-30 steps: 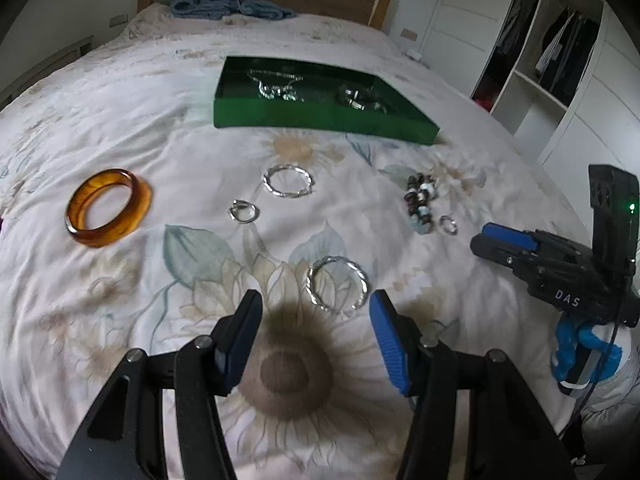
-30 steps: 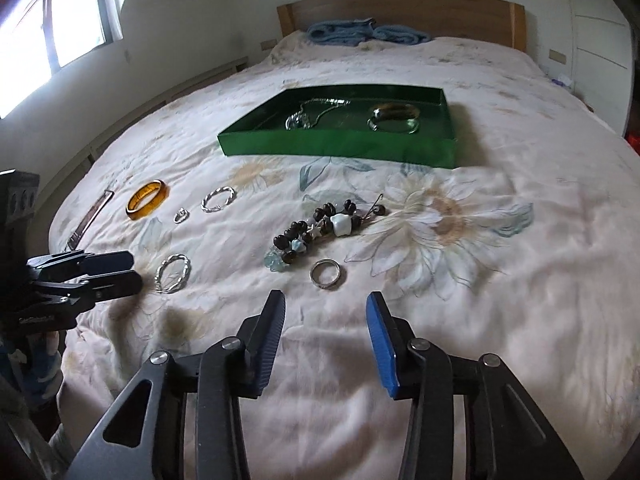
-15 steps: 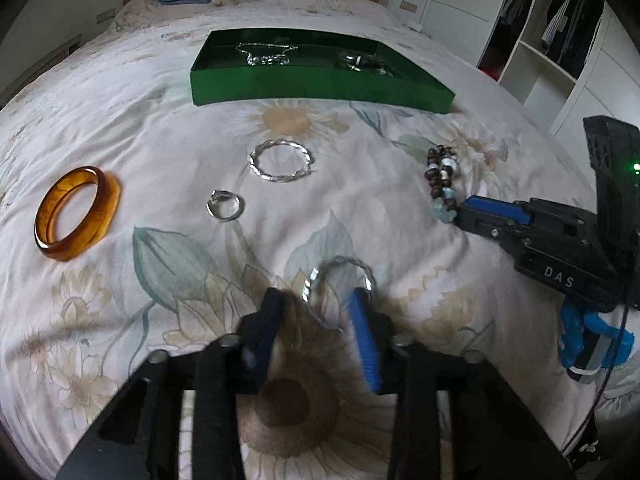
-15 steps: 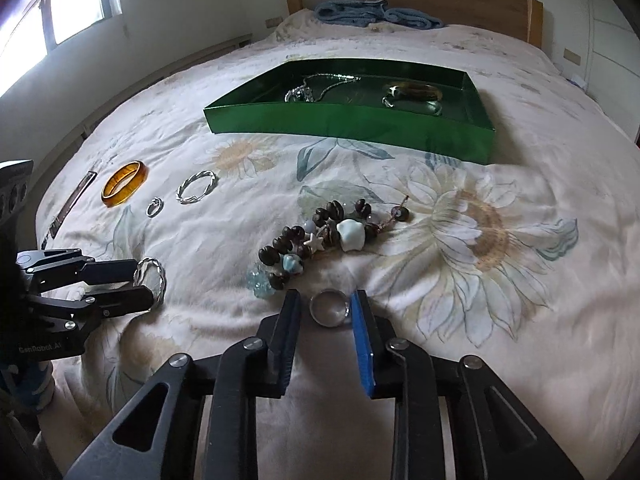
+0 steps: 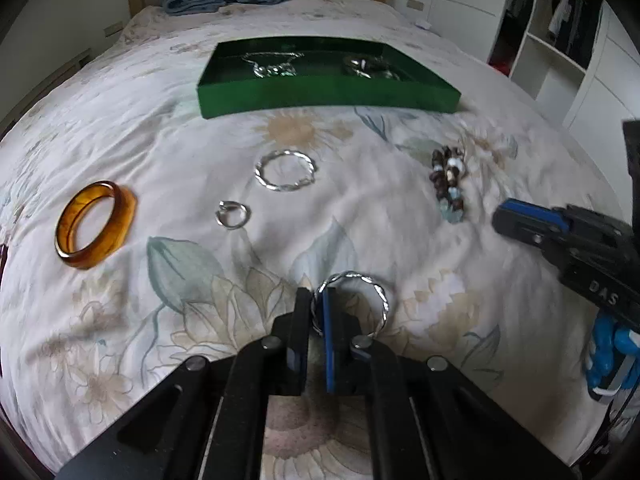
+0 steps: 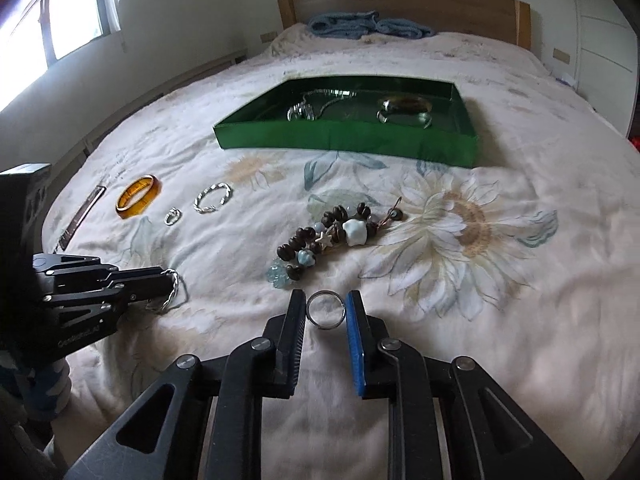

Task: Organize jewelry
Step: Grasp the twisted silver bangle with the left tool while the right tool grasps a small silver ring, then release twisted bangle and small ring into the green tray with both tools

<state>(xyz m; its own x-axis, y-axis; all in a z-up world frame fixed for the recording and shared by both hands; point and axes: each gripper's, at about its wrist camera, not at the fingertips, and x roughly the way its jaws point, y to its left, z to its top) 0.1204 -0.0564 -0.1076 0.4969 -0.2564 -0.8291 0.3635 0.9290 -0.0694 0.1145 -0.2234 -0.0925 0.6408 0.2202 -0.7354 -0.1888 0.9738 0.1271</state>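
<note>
My left gripper (image 5: 317, 300) is shut on the rim of a twisted silver bangle (image 5: 368, 284), which also shows in the right wrist view (image 6: 173, 286). My right gripper (image 6: 325, 304) has its jaws around a plain silver ring (image 6: 326, 309), touching it on both sides as it lies on the bed. A green tray (image 5: 320, 94) at the back holds a chain and a bangle. On the quilt lie an amber bangle (image 5: 94, 224), a small ring (image 5: 232, 214), a second twisted bangle (image 5: 286, 170) and a bead bracelet (image 6: 324, 236).
All lies on a flower-print quilt on a bed with a wooden headboard (image 6: 404, 4) and a blue cloth (image 6: 368, 26). A dark flat bar (image 6: 82, 216) lies at the bed's left edge. An open wardrobe (image 5: 556, 40) stands to the right.
My left gripper has closed onto the near twisted bangle's rim. My right gripper has moved forward and narrowed its jaws around the plain silver ring.
</note>
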